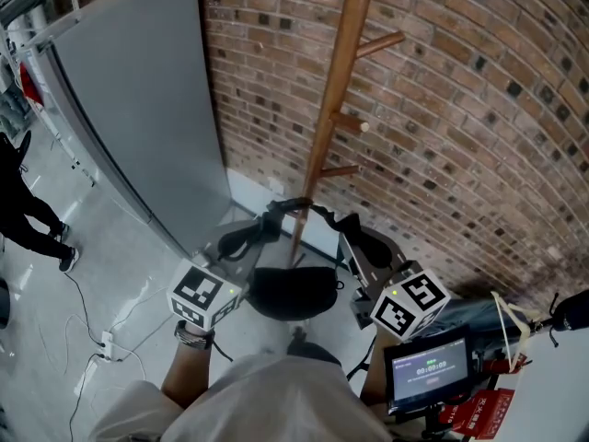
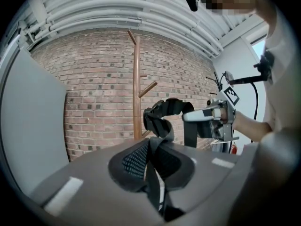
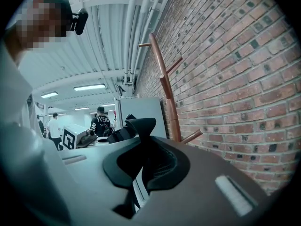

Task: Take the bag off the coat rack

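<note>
A wooden coat rack stands against the brick wall, its pegs bare; it also shows as the coat rack and the coat rack. Just in front of its pole both grippers hold a black bag by its strap. The bag hangs rounded between and below them. My left gripper is shut on the strap, seen pinched in the left gripper. My right gripper is shut on the strap's other side, with the strap rising out of the right gripper.
A tall grey panel leans by the wall at the left. A person stands far left, with cables on the floor. A small screen and red items sit at the lower right. More people stand further off.
</note>
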{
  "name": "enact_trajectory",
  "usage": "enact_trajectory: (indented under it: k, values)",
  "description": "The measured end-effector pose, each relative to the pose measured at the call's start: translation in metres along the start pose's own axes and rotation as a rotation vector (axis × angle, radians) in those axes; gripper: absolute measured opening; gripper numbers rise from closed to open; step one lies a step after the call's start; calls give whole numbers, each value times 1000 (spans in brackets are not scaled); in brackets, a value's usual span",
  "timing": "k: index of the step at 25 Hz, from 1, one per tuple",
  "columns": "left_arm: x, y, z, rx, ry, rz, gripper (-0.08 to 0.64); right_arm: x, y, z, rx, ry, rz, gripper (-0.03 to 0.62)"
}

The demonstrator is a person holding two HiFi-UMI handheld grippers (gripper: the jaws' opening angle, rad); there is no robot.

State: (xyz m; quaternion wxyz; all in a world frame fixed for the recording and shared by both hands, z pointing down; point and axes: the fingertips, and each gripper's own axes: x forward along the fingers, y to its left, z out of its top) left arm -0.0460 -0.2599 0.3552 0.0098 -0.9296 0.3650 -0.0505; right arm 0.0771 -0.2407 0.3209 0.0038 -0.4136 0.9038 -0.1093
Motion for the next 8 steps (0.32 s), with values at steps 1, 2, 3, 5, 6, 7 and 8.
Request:
enact_trajectory:
  k: [1,2,3,5,6,7,8]
  values:
    - [0,0,-1,-1,1,0,3,0,0,0,1,1,0,5]
    - [0,0,-1,-3,1,1,3,0,0,-1,1,2,1,5]
    - [1,0,-2,-3,1,2,3,0,-1,-2,2,3,2,5]
    - [1,0,-3,-5,0,3,3,1,-1,-3,3,6,5,5]
    - [1,1,-3,-5,1,3,3,1,-1,-4,4,7,6,5]
    - [1,1,-4,-5,1,4,3,1,-1,-5,5,9,7,5]
    - [1,1,-4,-5,1,4,3,1,-1,-5,6,10,9,5]
